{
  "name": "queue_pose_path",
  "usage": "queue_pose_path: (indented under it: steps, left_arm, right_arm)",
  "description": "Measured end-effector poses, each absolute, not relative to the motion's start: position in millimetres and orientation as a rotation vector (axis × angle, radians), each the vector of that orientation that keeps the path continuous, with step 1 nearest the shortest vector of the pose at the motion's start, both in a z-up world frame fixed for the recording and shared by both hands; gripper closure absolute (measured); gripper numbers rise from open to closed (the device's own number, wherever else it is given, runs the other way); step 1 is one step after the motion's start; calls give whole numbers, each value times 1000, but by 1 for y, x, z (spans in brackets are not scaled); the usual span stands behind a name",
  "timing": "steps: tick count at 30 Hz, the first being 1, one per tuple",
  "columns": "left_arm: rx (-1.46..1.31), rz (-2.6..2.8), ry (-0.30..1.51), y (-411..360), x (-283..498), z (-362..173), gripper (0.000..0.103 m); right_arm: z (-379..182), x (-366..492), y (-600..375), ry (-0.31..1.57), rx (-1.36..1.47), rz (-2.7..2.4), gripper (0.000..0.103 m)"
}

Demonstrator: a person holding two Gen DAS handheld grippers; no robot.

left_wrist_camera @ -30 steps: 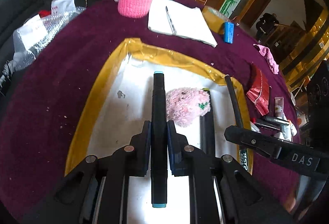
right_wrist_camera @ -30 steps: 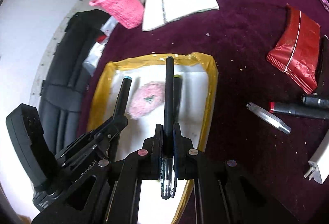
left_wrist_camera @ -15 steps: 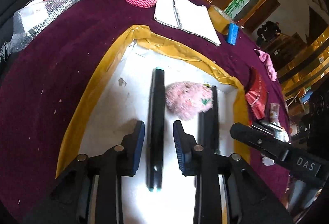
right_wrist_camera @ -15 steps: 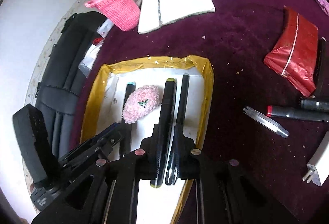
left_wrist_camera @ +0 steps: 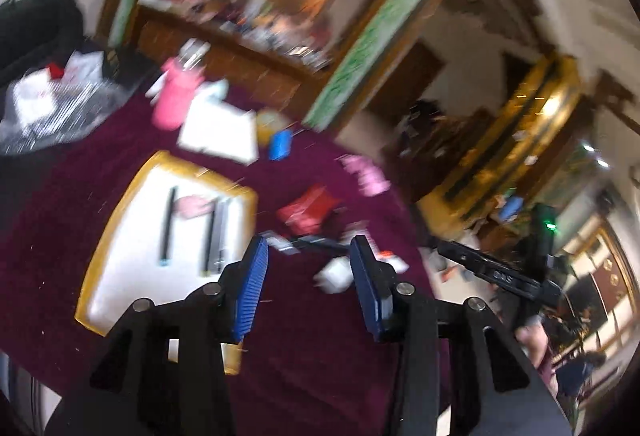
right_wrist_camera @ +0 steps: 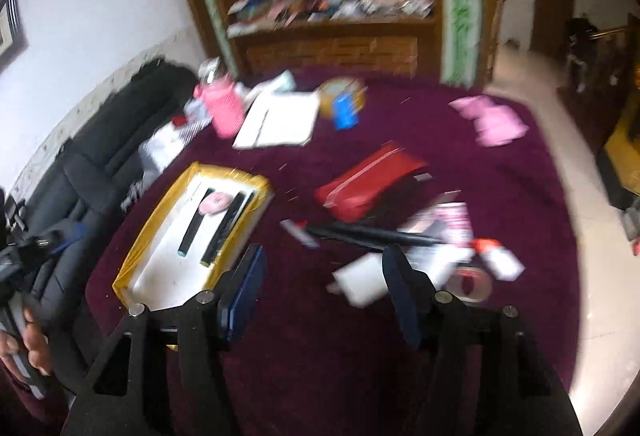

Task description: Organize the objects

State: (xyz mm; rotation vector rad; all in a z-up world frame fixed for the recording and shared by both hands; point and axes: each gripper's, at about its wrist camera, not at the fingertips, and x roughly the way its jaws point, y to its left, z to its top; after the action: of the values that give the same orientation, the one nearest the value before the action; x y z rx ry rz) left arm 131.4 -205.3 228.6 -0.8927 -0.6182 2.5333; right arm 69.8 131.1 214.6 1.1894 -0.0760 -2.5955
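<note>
Pens [right_wrist_camera: 193, 222], three, and one pink pompom [right_wrist_camera: 212, 203] lie in tray [right_wrist_camera: 144, 242]; both grippers' fingers opening, empty.

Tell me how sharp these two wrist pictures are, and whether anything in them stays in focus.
Left wrist view: heavy motion smear across the room and the tray; only the left tongs, opening and empty, look crisp. Right wrist view: the same smear, milder; the red pouch and the pens in the tray are streaked, while the right tongs, also opening and empty, stay sharp. Both show fisheye bending and dark corners.
</note>
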Motion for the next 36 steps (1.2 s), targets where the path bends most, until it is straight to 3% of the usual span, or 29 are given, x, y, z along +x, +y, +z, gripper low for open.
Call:
queue_pose_path:
  steps: [5,8,10,12,16,18,20,22,27,30,34,36]
  left_arm:
    - [-721,2541,-466,-180,186,331,62]
    - [-598,2660,-375,-179,209,405,60]
    - [-486,2769,-296,-181,219,450,48]
    - [-370,2887,-213,-185,222,492,28]
    - [-353,3021,-191,-196,205,527,28]
    - [-418,3039,-186,-199,189,530,28]
    - [-445,3050,-112,-193,175,522,28]
    - [-479,3010,-60,-185,158,502,27]
    - [-727,2806,-56,-142,93,401,27]
    - [-866,2668,-96,-114,67,328,27]
    - [-1035,2486,-90,-69,34,221,27]
    - [-1098,2426,-62,-50,28,188,27]
  right_arm:
    - [311,134,226,-208,1042,-2731,47]
    - [394,175,270,-123,938,-2916,47]
    - [445,200,290,-42,868,-3052,41]
    - [495,225,310,-20,779,-3175,32]
    - [583,256,341,55,613,-3446,22]
    - [606,261,350,124,572,-3622,21]
    - [615,263,353,241,532,-3760,13]
    - [606,256,352,291,528,-3777,3]
    - [516,176,338,187,914,-3467,3]
    - [418,111,320,17,1171,-3195,3]
    - [294,65,301,-297,1261,-2880,3]
    - [234,38,288,-346,1308,-2766,3]
